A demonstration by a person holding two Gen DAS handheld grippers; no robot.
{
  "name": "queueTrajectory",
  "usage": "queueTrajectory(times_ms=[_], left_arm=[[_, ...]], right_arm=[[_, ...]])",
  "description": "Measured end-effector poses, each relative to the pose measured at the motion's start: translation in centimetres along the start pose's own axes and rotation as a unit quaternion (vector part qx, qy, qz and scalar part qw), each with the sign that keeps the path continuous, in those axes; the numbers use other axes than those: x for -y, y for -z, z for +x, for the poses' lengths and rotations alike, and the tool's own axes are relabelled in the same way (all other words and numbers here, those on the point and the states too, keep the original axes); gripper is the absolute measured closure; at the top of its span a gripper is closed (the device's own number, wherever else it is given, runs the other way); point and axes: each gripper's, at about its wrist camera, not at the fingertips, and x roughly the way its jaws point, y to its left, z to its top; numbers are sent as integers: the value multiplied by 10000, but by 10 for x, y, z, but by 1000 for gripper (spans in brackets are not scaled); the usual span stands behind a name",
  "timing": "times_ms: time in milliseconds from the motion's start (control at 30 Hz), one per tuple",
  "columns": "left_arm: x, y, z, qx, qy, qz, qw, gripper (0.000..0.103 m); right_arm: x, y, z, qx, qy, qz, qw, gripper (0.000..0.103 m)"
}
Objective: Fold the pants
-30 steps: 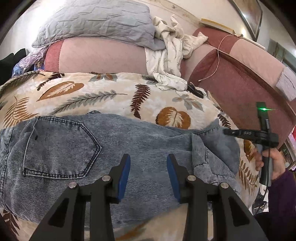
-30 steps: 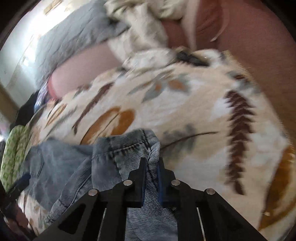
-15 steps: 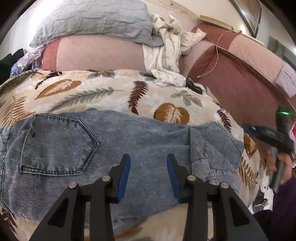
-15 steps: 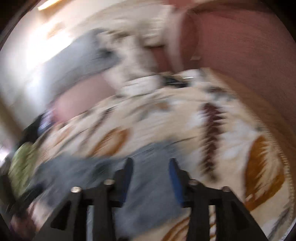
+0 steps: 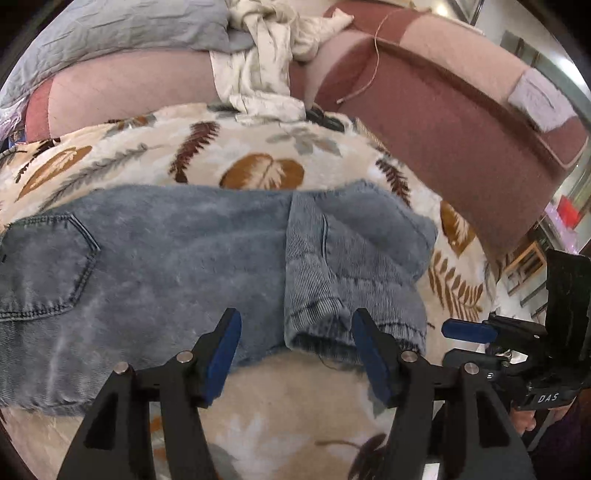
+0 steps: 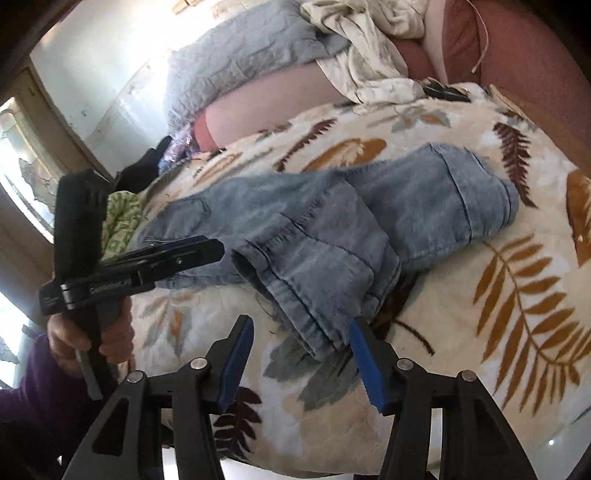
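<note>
Blue denim pants [image 5: 177,266] lie folded across a leaf-print blanket [image 5: 258,158] spread over a pink sofa [image 5: 461,122], their back pocket [image 5: 40,266] at the 9 o'clock edge of the left wrist view and a doubled-over leg end [image 5: 354,280] just right of centre. The left gripper [image 5: 295,354] hangs over the near hem of the denim with its jaws parting; its blue pads [image 5: 221,354] stand clear of the cloth and nothing is pinched between them, the hem only showing in the gap beyond. At 4 o'clock in the same view the right gripper [image 5: 469,330] appears side-on, just off the blanket's edge. From the right wrist view, that right gripper [image 6: 299,354] also has its jaws spreading, with a hemmed leg end [image 6: 317,302] lying loose at the tips, close by the right-hand pad; whether that pad brushes the fabric cannot be told. The left gripper [image 6: 199,247] shows at 9 o'clock there, held by a hand [image 6: 92,339] in a purple sleeve [image 6: 33,402], over the pants' far side. A grey quilted cushion [image 5: 122,29] and a crumpled cream garment [image 5: 266,62] rest on the sofa back at 12 o'clock, a thin cord [image 5: 373,55] trailing beside them at 1 o'clock.
</note>
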Motion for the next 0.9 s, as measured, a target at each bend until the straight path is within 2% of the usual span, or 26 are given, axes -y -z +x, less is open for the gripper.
queueTrajectory(times_ms=[133,233,300,367,500,533,567,600,733,900], left_arm=[[10,4,7,-25,-100,180,9998,40],[20,2,16,-70,-474,561,9973,41],[21,1,25,-223,-590,714,9954,50],[22,-2,33,-355,-590,818,9943,63],[27,-4,36,-401,-582,1064,9918,72],[29,-4,35,-399,-547,1115,9915,77],[31,-4,35,-413,-500,1177,9909,80],[32,-4,37,-459,-480,1221,9903,81],[31,-9,43,-559,-404,1112,9914,93],[32,-41,32,-268,-194,871,9956,97]], right_arm=[[8,1,10,-114,-85,163,9998,45],[9,1,20,-248,-99,184,9995,46],[9,2,28,-368,-46,158,9992,50],[10,1,32,-391,48,166,9991,55],[13,2,42,-550,300,128,9980,65],[13,3,44,-597,428,82,9973,75],[14,4,46,-621,555,41,9965,79],[14,4,46,-618,559,48,9965,79],[17,2,43,-542,519,189,9970,86],[36,-11,16,152,-1,832,9964,90]])
